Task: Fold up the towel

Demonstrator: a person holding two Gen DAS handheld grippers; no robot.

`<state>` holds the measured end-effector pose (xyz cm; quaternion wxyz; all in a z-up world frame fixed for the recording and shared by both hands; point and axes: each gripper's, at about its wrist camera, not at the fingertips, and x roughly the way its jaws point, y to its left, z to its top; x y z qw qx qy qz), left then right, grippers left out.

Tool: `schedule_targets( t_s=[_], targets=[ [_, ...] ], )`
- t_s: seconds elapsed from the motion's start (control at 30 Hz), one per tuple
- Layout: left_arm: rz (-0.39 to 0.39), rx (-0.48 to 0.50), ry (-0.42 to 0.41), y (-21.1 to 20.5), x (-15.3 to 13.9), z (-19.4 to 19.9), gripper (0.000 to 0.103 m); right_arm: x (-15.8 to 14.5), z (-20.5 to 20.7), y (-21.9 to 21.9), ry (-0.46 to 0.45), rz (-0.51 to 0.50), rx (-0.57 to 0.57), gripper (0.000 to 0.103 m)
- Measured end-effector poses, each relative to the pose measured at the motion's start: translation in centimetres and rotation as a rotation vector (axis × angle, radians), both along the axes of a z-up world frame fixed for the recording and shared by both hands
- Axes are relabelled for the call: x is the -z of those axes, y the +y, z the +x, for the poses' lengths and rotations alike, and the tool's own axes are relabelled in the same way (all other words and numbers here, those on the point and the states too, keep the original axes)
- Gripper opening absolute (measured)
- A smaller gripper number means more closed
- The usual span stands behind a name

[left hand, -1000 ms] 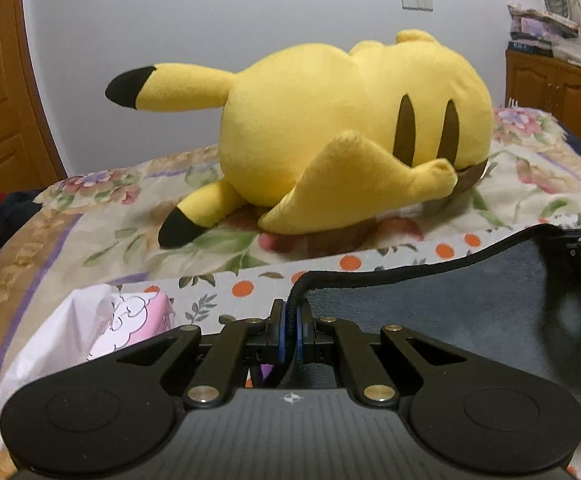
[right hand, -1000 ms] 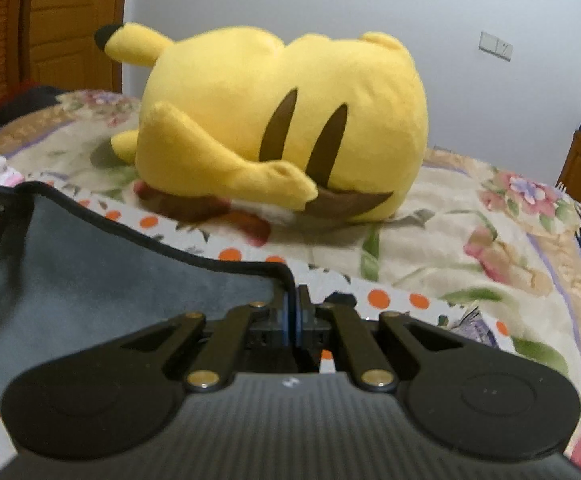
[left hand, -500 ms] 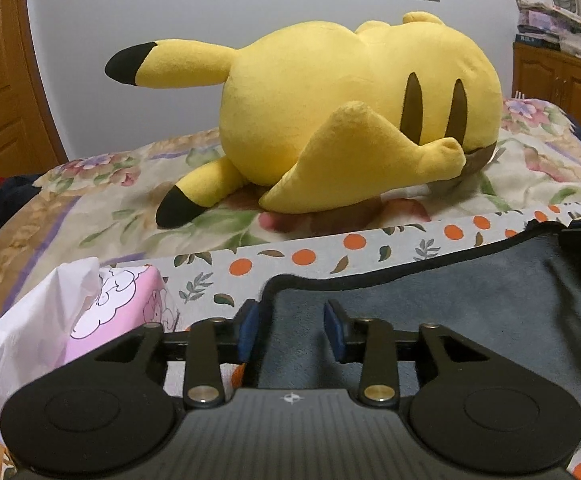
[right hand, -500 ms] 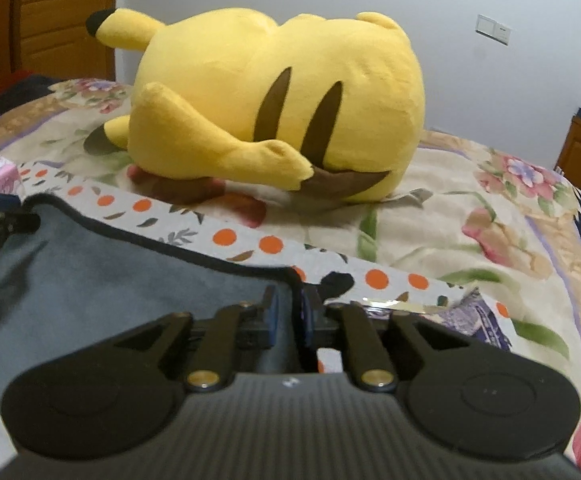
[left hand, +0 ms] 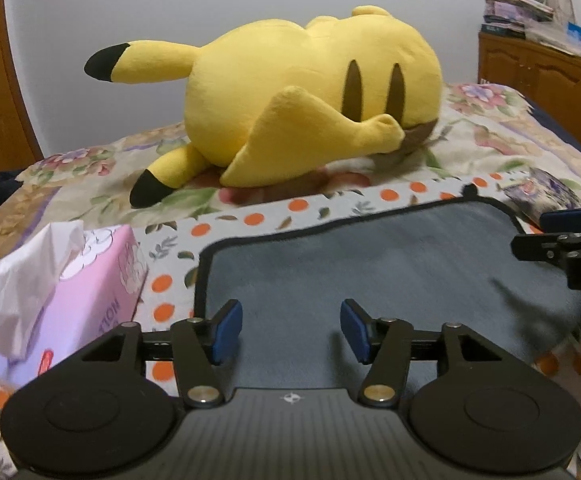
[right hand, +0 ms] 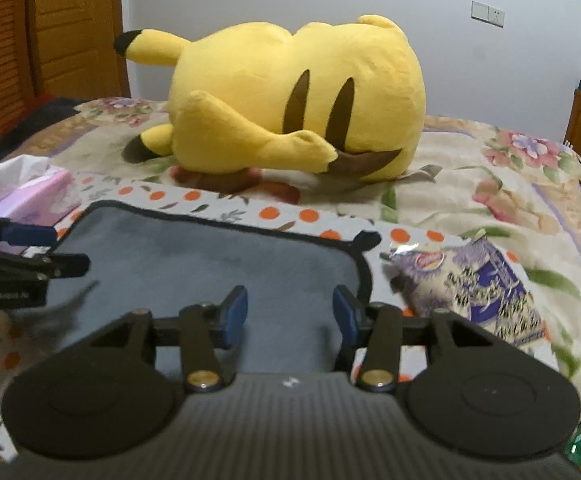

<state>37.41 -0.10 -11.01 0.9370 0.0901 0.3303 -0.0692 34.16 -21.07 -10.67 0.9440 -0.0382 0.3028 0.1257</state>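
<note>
A grey towel (left hand: pixel 390 264) with a black hem lies flat on the orange-dotted cloth on the bed; it also shows in the right wrist view (right hand: pixel 210 264). My left gripper (left hand: pixel 290 330) is open and empty above the towel's near left part. My right gripper (right hand: pixel 289 318) is open and empty above the towel's near right part. Each gripper shows at the edge of the other's view: the right one (left hand: pixel 562 236) and the left one (right hand: pixel 22 248).
A big yellow plush toy (left hand: pixel 310 96) lies behind the towel. A pink tissue box (left hand: pixel 74 288) stands left of the towel. A purple snack bag (right hand: pixel 474 280) lies right of it. A wooden cabinet (left hand: pixel 550 76) stands at the far right.
Both grippers were shut on the towel's far corners, held raised. They have let go, opened wide and drawn back. The towel has dropped flat on the bed.
</note>
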Motion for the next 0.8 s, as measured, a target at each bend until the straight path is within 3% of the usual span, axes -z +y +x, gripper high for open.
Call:
schedule_targets(
  t_s=[0.17,0.33,0.5,0.8],
  targets=[
    [0.007,0.009,0.011,-0.3,0.0,-1.6,0.066,0.3,-1.8,0.2,0.013,0.006,0.005,0.056],
    [0.004,0.009,0.013,-0.4,-0.2,-2.9,0.075,0.6,-3.2,0.3,0.012,0.01,0.011,0.08],
    [0.001,0.002,0.007,-0.4,-0.5,-4.2,0.087,0.6,-4.5,0.2,0.006,0.016,0.02,0.087],
    [-0.001,-0.002,0.023,-0.2,-1.2,-6.3,0.089,-0.2,-6.4,-0.3,0.001,0.026,0.034,0.089]
  ],
)
